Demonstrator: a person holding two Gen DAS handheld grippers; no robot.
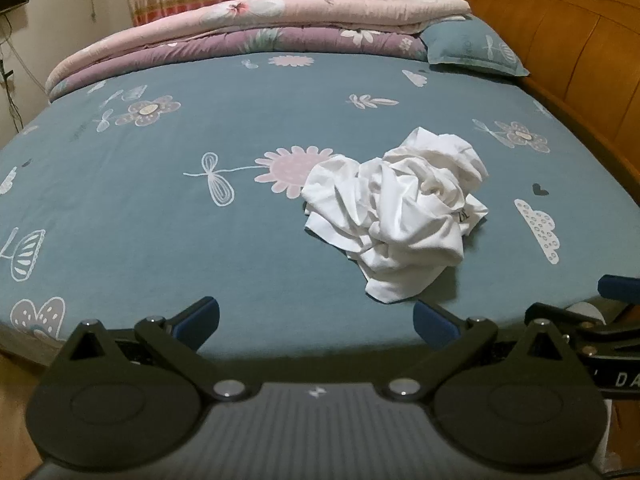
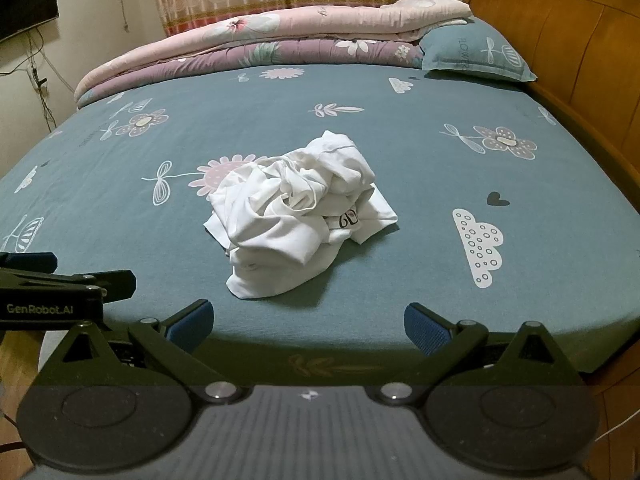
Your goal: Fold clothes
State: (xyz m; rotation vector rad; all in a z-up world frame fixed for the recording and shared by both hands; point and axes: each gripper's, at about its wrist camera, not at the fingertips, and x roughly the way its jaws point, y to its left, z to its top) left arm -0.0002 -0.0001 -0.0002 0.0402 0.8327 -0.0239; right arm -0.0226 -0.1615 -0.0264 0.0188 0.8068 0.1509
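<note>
Plainly one white garment (image 2: 298, 216) lies crumpled in a heap on the bed (image 2: 460, 168), ahead of the right gripper (image 2: 308, 326) and ahead-right of the left gripper (image 1: 316, 322). Both grippers hover apart from it with jaws spread wide, holding nothing. Judging by that, any fold calls for finding an edge and spreading the cloth flat. Counted: two grippers, one garment, one pillow (image 2: 476, 54), two quilts (image 2: 280, 36).

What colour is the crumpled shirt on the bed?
White. The crumpled shirt shows best in the right wrist view.
</note>
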